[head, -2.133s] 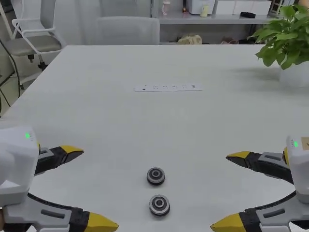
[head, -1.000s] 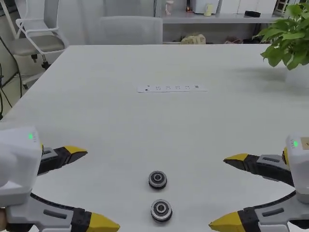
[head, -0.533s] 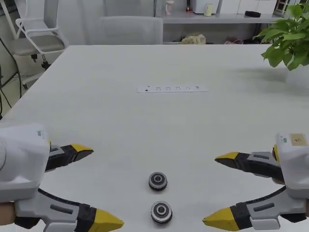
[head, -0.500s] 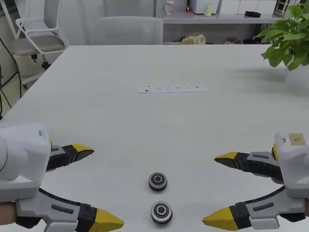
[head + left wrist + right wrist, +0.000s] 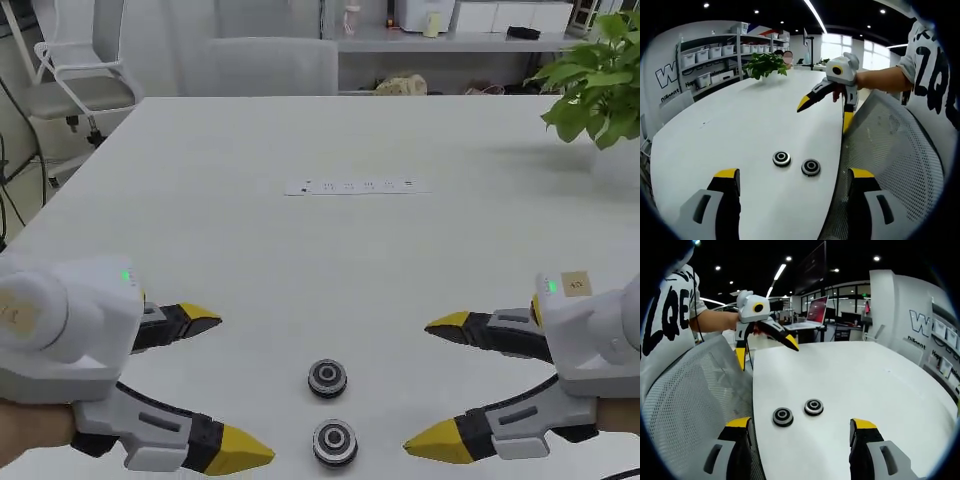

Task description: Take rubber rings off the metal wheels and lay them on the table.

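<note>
Now both grippers hover low over the near edge of the white table [image 5: 350, 260], pointing toward each other from either side. My left gripper [image 5: 240, 388] has its yellow-tipped jaws spread wide with nothing between them. My right gripper [image 5: 420, 386] is the same, jaws wide apart and empty. Between them I see two metal wheels lying flat on the tabletop, near each other but apart: the far wheel [image 5: 327, 378] and the near wheel [image 5: 334, 441], the latter close to the table's near edge. Each wears a dark rubber ring [image 5: 311, 379] around its rim. Both grippers are apart from the wheels. A power strip [image 5: 357, 186] lies mid-table, well apart from the wheels. A potted plant [image 5: 595, 90] stands at the far right. A mesh chair back [image 5: 890, 145] sits just beside the table edge in the left gripper view.
</note>
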`<state>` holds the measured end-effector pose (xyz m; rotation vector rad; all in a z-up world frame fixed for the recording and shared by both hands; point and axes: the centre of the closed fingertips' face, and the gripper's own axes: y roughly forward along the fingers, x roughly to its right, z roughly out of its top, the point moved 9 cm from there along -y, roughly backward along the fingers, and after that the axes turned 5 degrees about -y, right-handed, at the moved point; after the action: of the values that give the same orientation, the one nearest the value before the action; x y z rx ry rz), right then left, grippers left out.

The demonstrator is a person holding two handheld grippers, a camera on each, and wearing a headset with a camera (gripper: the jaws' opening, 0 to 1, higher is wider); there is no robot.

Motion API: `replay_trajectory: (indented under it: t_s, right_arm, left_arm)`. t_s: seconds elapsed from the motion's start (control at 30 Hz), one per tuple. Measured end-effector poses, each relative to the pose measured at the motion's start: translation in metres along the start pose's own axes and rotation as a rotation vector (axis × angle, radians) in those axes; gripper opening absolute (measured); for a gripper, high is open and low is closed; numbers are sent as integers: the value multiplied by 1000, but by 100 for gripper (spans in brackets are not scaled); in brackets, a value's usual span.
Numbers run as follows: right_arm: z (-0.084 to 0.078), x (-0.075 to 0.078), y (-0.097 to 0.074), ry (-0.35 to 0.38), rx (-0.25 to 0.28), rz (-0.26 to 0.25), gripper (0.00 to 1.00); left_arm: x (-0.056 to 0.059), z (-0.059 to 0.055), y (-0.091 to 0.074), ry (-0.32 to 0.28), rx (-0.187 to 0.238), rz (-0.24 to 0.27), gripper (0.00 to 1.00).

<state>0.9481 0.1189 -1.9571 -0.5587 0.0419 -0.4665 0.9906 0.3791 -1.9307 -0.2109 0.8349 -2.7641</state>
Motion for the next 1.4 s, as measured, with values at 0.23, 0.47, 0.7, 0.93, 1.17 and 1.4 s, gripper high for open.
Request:
replay_trajectory:
  t_s: [0.23, 0.47, 0.7, 0.93, 1.17, 1.4]
  right_arm:
    - [0, -2, 8, -35, -22, 44, 75]
    - [-2, -6, 18, -72, -40, 89, 68]
    - [-8, -8, 33, -69, -55, 139, 65]
    - [-12, -9, 42, -61, -72, 183, 60]
    - [-15, -8, 49, -51, -80, 205, 54]
    - [-17, -6, 56, -52, -86, 224, 47]
  left_arm:
    - [0, 2, 13, 16, -19, -23, 84]
    - [1, -1, 21, 18, -26, -49, 80]
    - [0, -6, 31, 24, -53, -75, 75]
    - [-1, -8, 43, 42, -78, -105, 70]
    - [2, -8, 54, 49, -92, -144, 60]
    - [5, -10, 63, 68, -111, -177, 53]
